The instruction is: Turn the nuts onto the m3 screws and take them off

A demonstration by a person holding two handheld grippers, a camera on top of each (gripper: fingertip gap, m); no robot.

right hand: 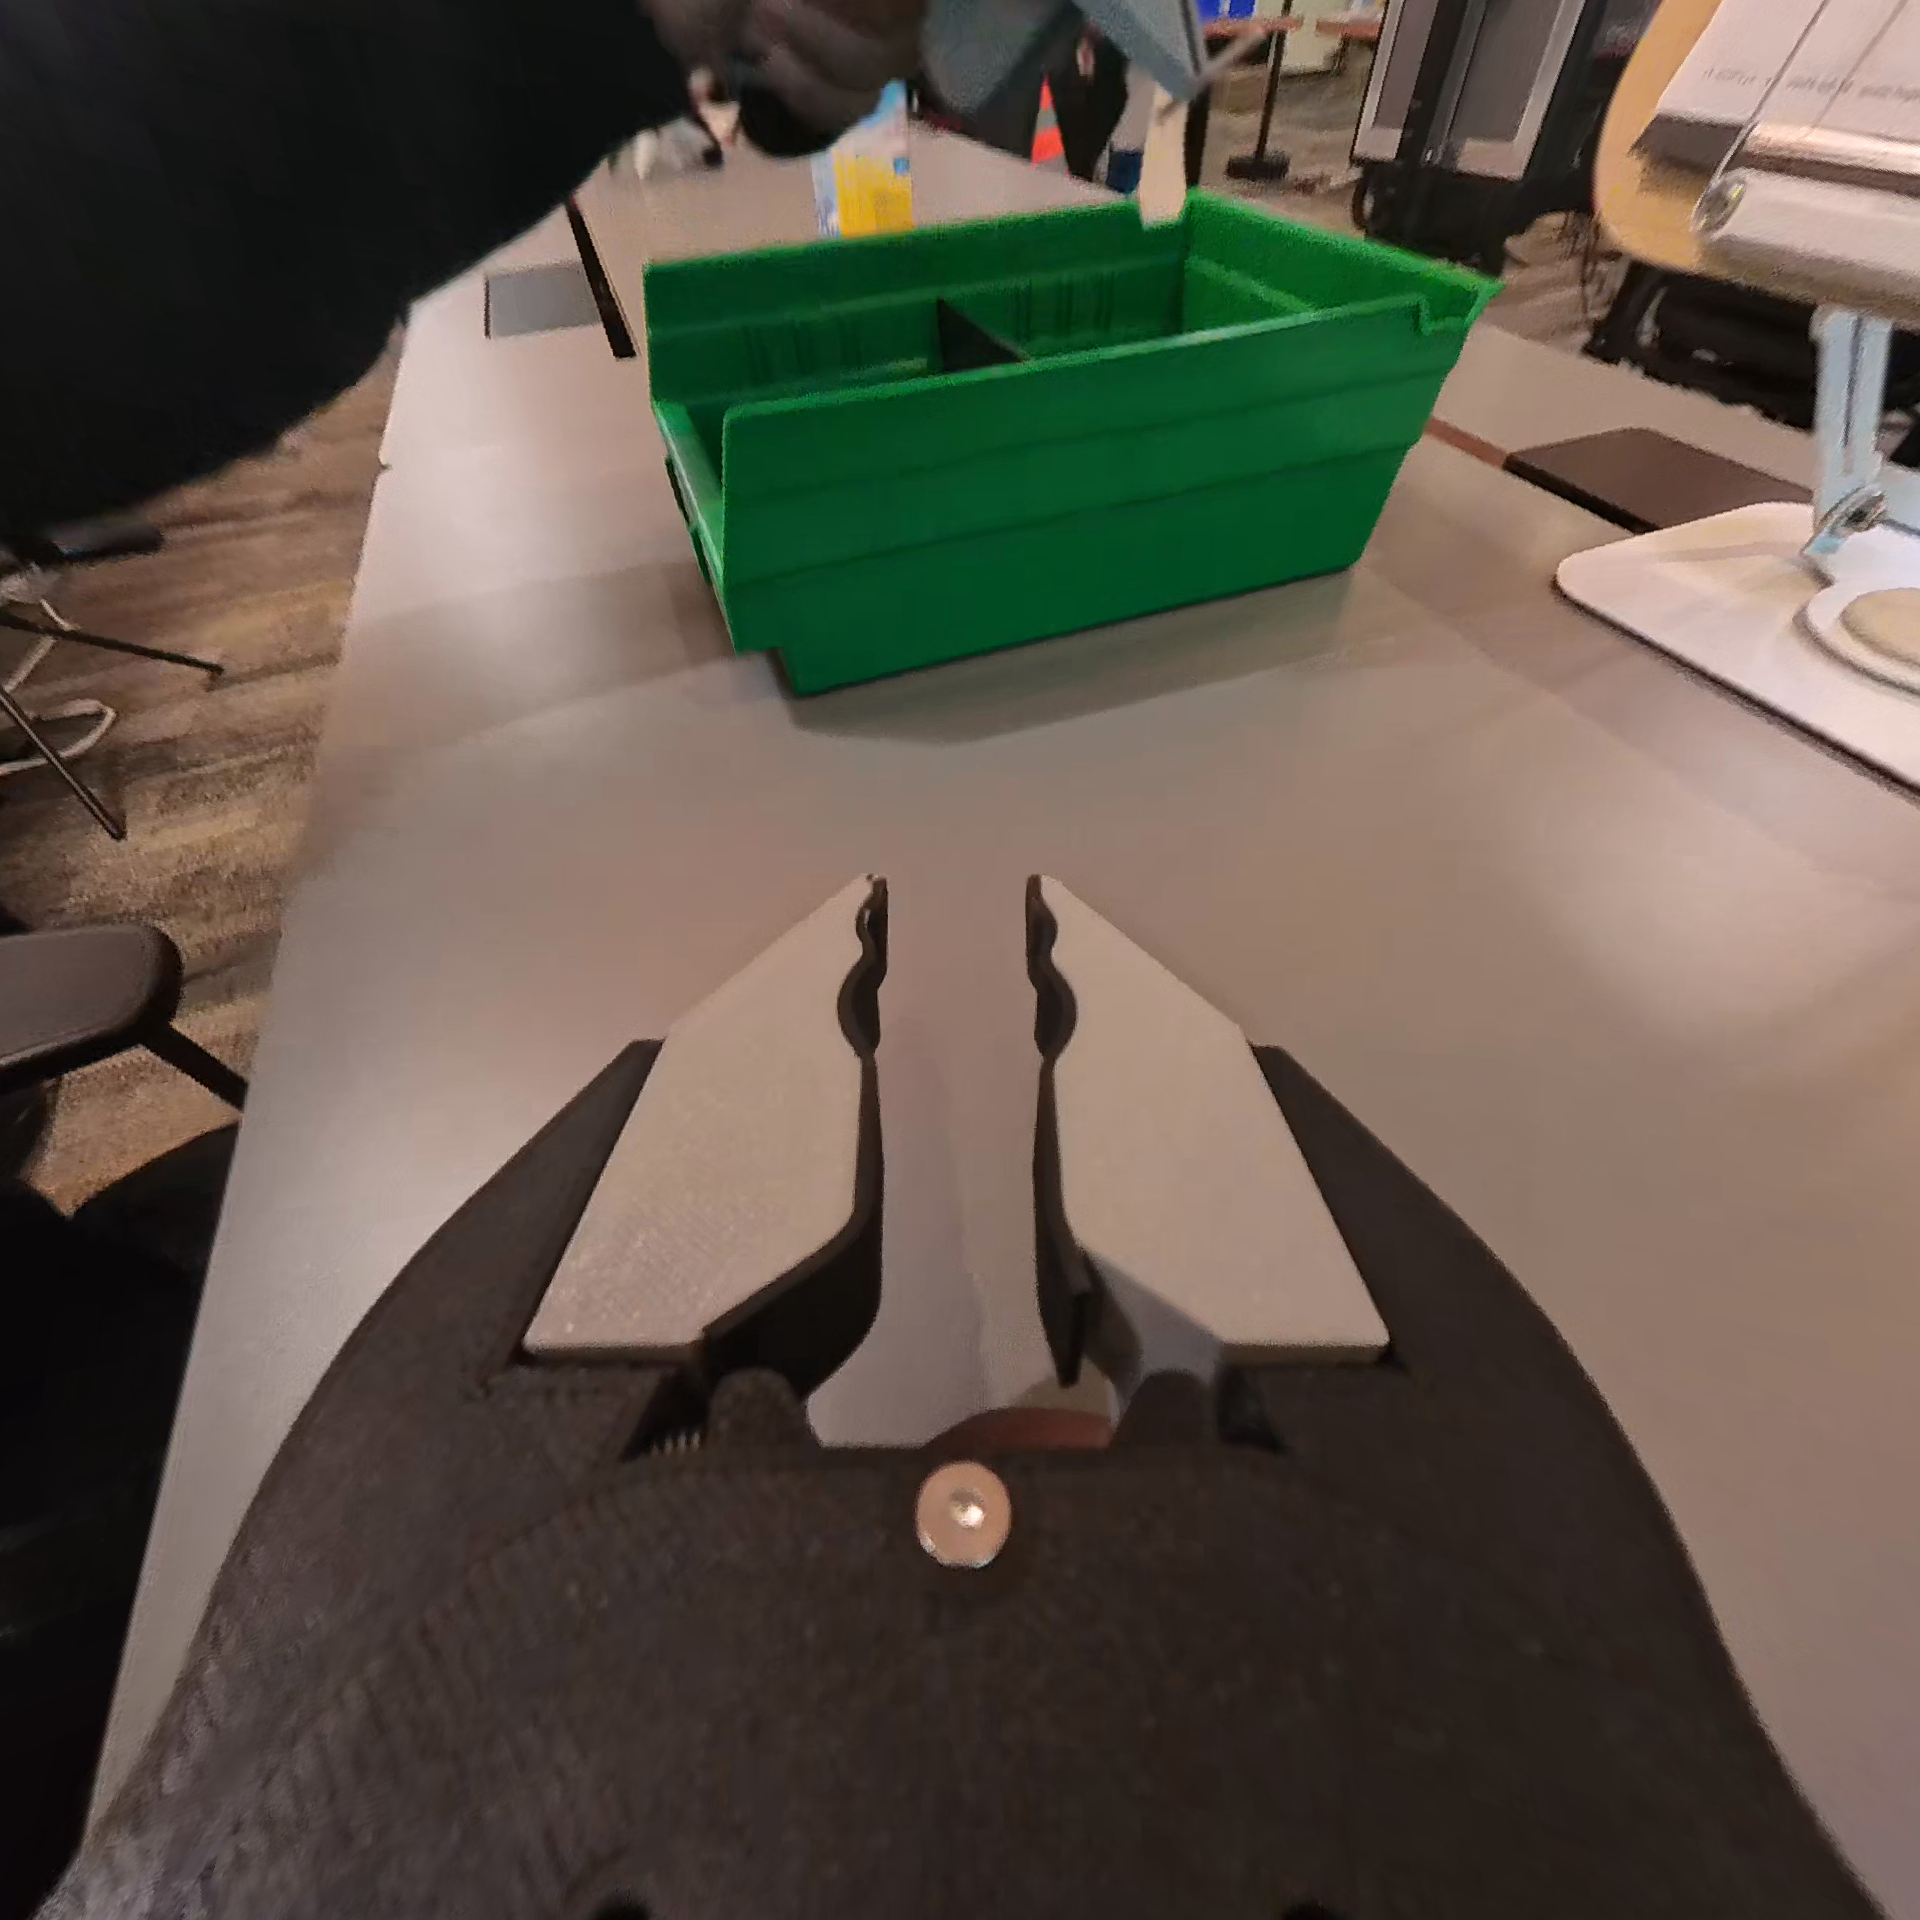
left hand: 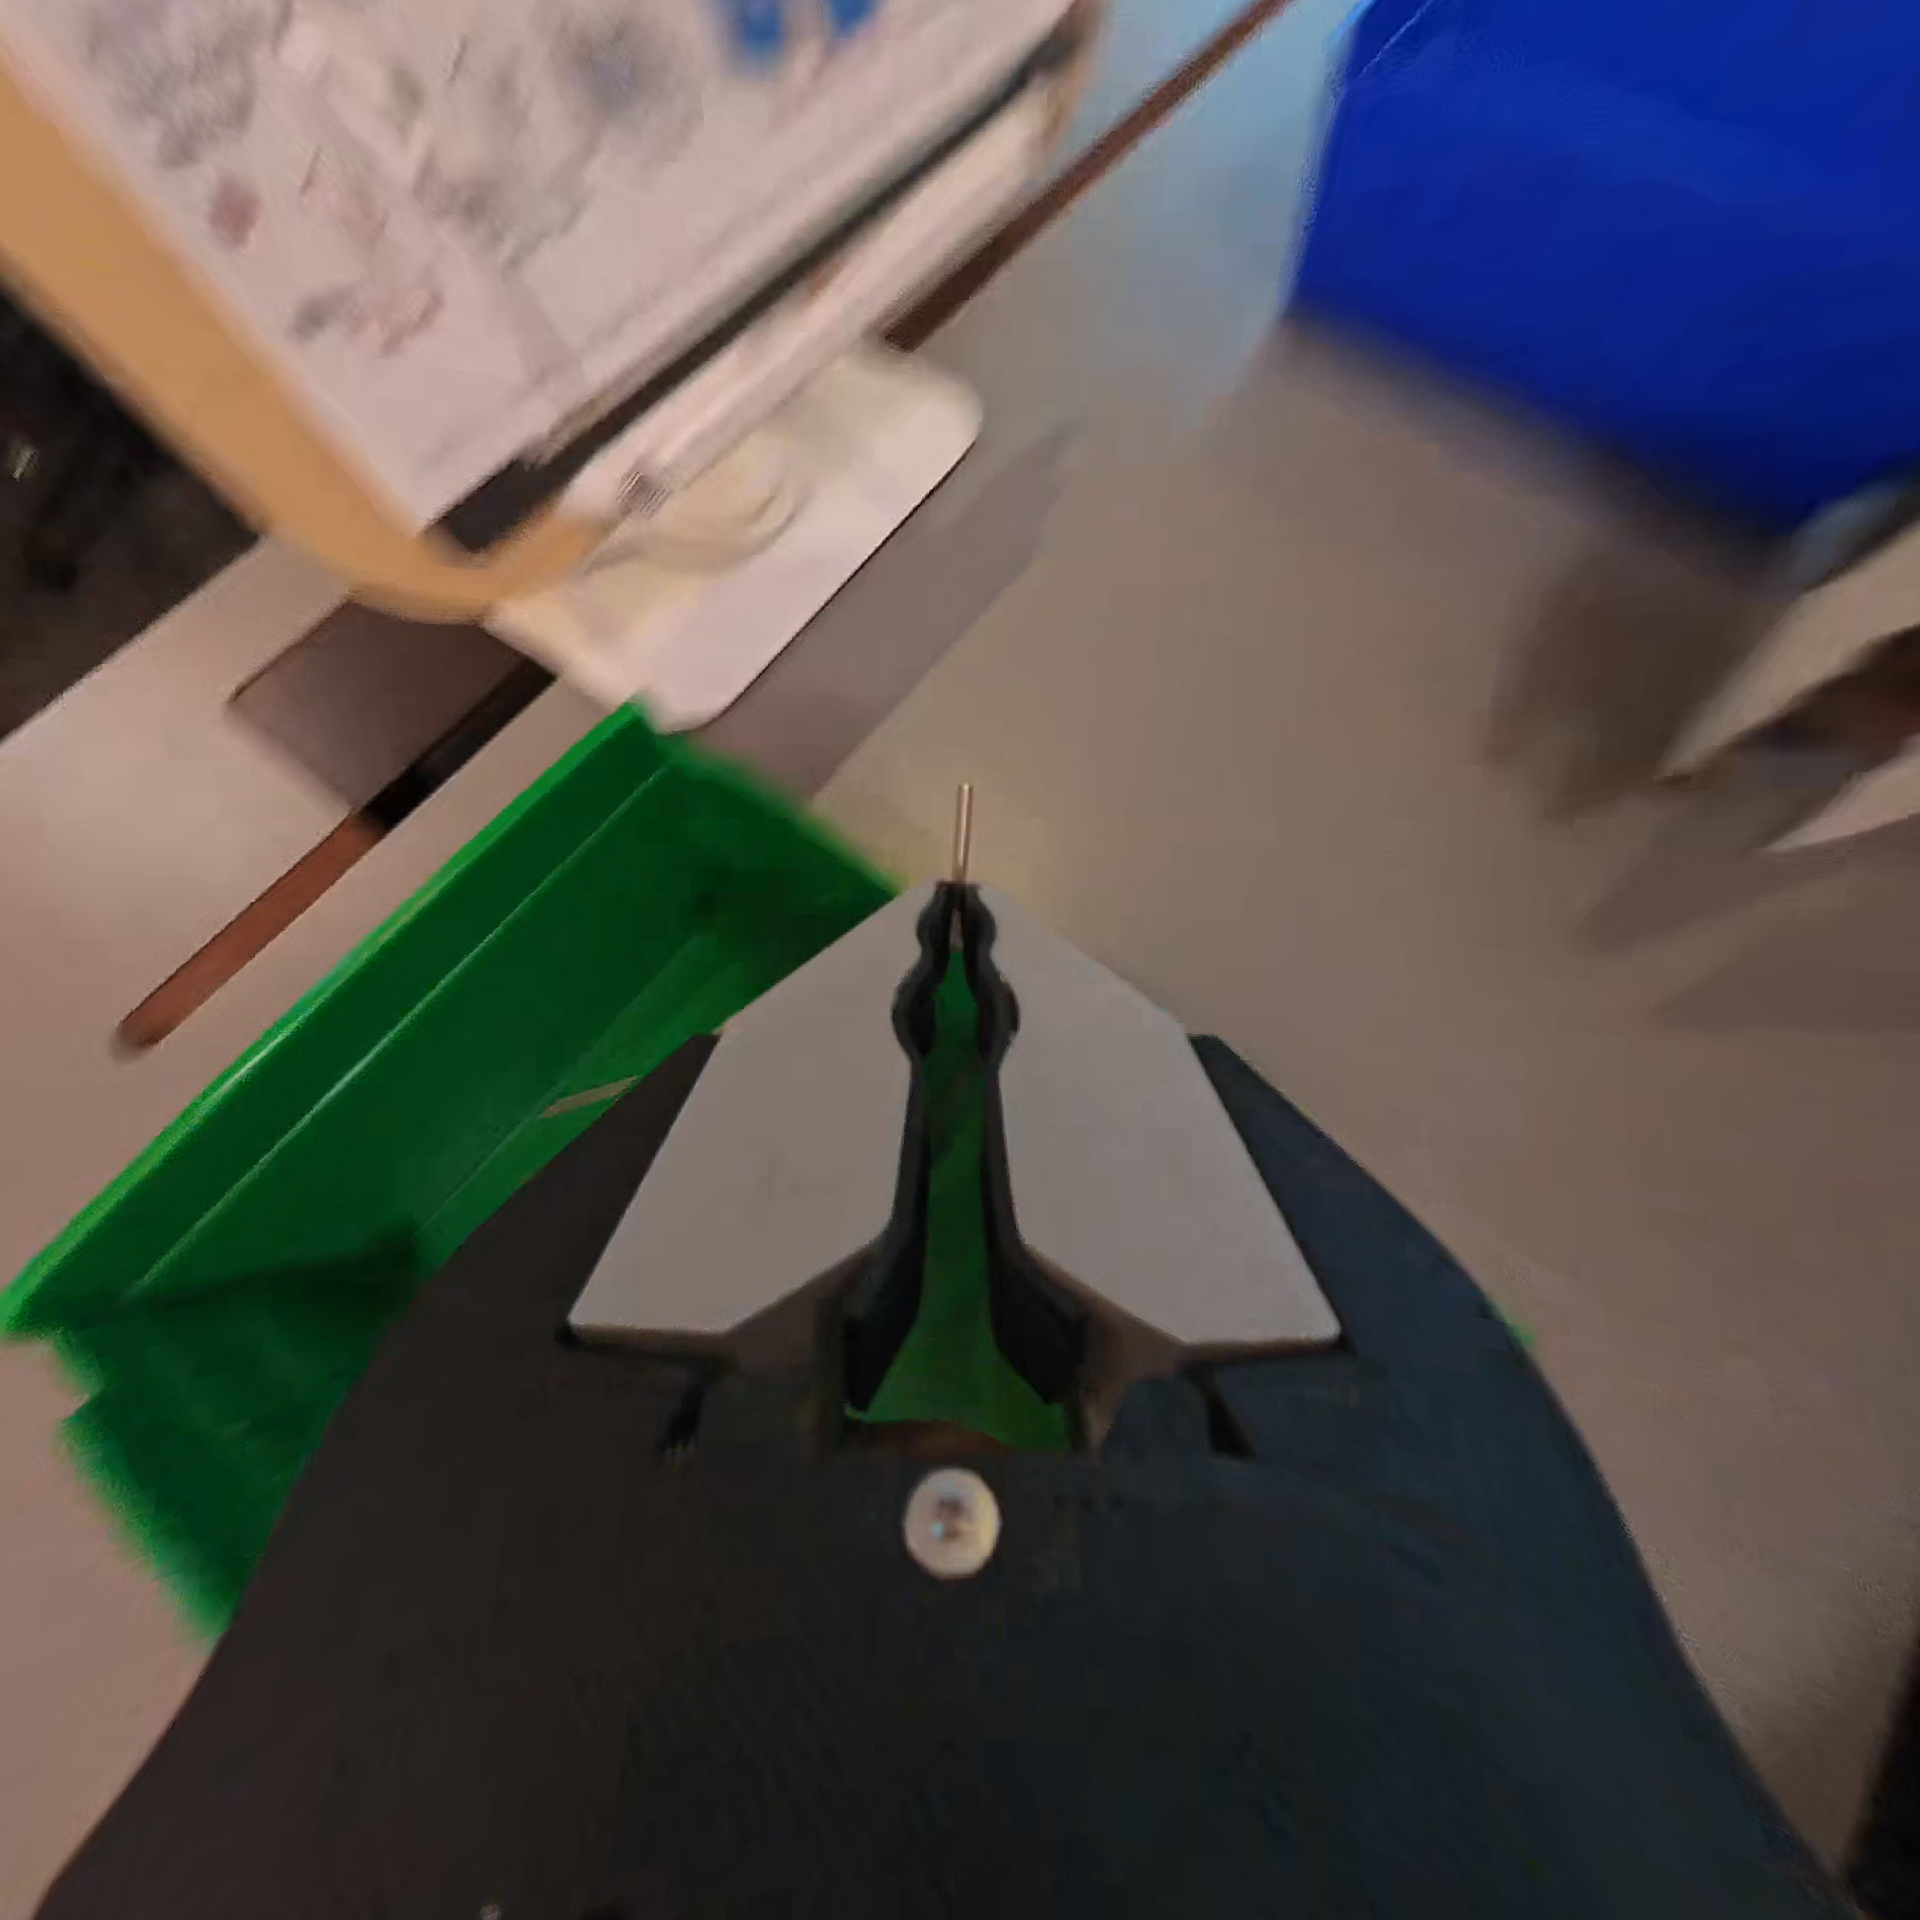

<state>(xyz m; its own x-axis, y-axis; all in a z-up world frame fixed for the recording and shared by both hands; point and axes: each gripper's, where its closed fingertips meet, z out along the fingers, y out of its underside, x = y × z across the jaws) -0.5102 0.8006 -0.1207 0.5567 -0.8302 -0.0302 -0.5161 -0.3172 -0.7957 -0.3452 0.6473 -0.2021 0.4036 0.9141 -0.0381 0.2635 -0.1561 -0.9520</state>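
Left gripper (left hand: 958, 896) pinches 1 thin screw (left hand: 964, 831) by its end, which may slip; right gripper (right hand: 956, 899) is parted, empty.

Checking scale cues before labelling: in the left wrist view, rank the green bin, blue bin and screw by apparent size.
1. Blue bin and green bin: similar, both cropped and blurred, so unranked.
2. Screw in the left gripper: smallest.

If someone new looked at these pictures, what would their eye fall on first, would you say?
Probably the bright green bin, standing on the grey table straight ahead of the open right tongs, with a dark divider inside it. Next, the thin metal screw sticking out from the tips of the shut left tongs, sharp against a motion-blurred background. A large blue shape fills that view's upper right.
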